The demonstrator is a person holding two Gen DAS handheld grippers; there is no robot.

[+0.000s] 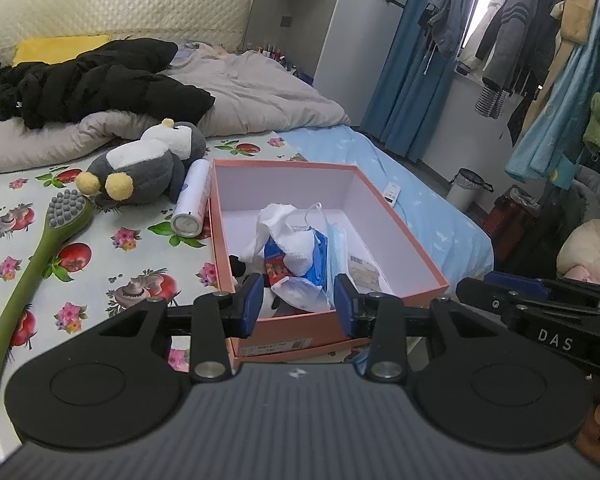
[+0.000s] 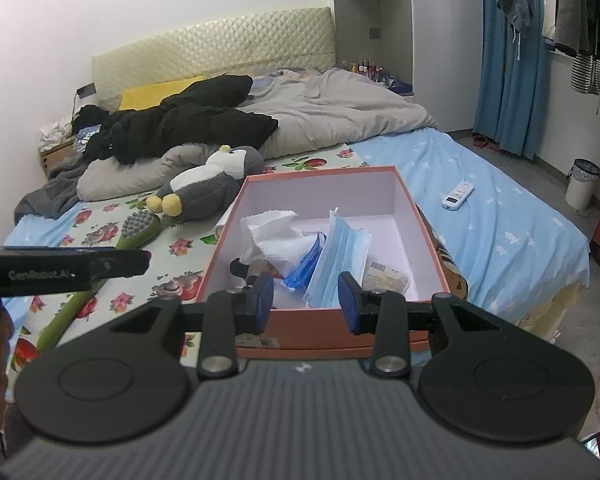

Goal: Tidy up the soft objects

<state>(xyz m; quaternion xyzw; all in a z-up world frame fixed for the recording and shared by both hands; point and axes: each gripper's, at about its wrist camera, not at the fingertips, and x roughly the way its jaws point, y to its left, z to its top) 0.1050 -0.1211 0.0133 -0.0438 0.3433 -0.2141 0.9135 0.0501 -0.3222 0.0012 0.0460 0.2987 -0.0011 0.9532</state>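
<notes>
Penguin plush (image 1: 148,168) beside pink box (image 1: 400,240), spray can (image 1: 192,200) between, both tools (image 1: 296,308) (image 2: 304,302) spread, empty.

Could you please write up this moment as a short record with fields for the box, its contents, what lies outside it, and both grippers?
box: orange shoebox, lid off, on the bed
inside box: white cloth, blue face masks, other small items, partly hidden
outside box: plush penguin, white spray can and green brush, all left of the box; remote on the blue sheet
left gripper: open, empty, at the box's near edge
right gripper: open, empty, at the box's near edge
</notes>
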